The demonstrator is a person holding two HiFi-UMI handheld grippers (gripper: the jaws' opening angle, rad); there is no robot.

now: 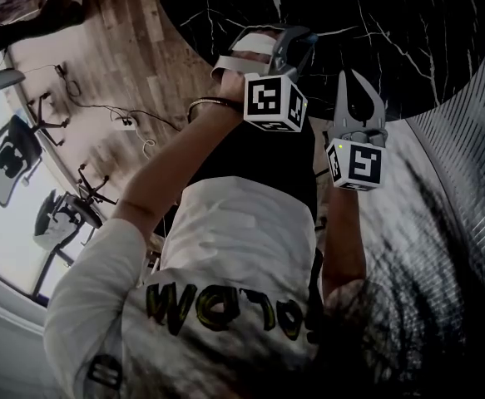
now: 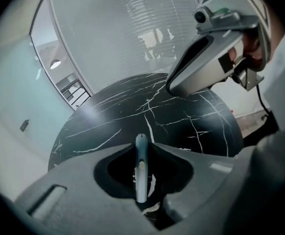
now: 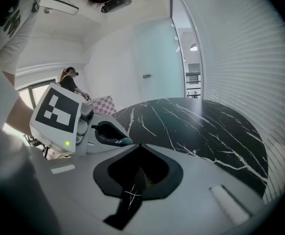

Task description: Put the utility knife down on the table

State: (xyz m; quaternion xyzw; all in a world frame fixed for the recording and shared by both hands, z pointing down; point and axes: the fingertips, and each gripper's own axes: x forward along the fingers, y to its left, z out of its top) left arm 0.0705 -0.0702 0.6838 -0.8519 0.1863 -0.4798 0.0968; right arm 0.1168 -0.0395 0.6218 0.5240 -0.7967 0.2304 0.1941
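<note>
Your left claw (image 2: 141,148) pinches the knife (image 2: 141,175) edge-on, tip toward 12 o'clock above the table (image 2: 181,116); right claw (image 3: 140,147) is closed, empty. It looks light, stiff, slim, likely slippery: hold mid-handle, clear of the blade

The head view is dim and underexposed, brightest along its left edge, with smeared blur at lower right. Both gripper views are daylit and bright, bowed by fisheye and black at the corners. A soft sheen lies on the dark bench (image 2: 98,116); nearest parts look soft.
</note>
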